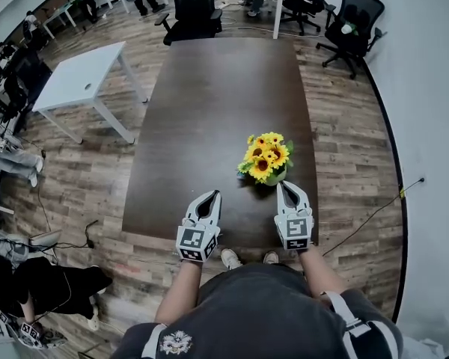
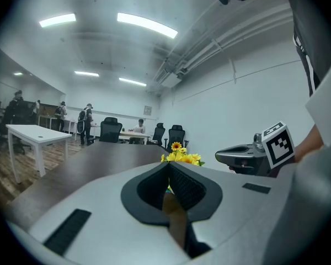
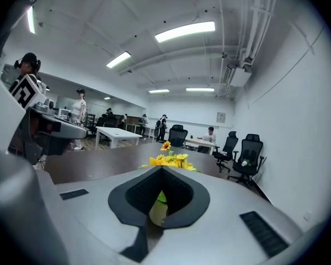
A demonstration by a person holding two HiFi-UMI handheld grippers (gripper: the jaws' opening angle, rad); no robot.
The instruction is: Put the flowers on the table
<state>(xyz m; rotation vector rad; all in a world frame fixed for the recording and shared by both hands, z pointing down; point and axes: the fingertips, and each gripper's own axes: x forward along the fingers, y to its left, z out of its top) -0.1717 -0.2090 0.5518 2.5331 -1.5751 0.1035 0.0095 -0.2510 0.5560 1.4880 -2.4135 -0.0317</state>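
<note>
A long dark table (image 1: 209, 103) bearing yellow flowers (image 1: 268, 155).
We see a smooth, dark top; at its five o'clock corner stand bushy blooms in a small rounded pale pot (image 1: 276, 176). Our left gripper (image 1: 215, 194) and right gripper (image 1: 283, 185) are pinched shut, empty. The right, just beside the pot, could nudge it over.

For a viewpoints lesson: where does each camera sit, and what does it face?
Head view: on the head, steeply down at table, flowers, forearms, left gripper, right gripper.
Left gripper view: on that gripper, along its shut jaws toward flowers; right gripper beside.
Right gripper view: likewise, along shut jaws toward flowers; left gripper beside.
All share the flowers.
</note>
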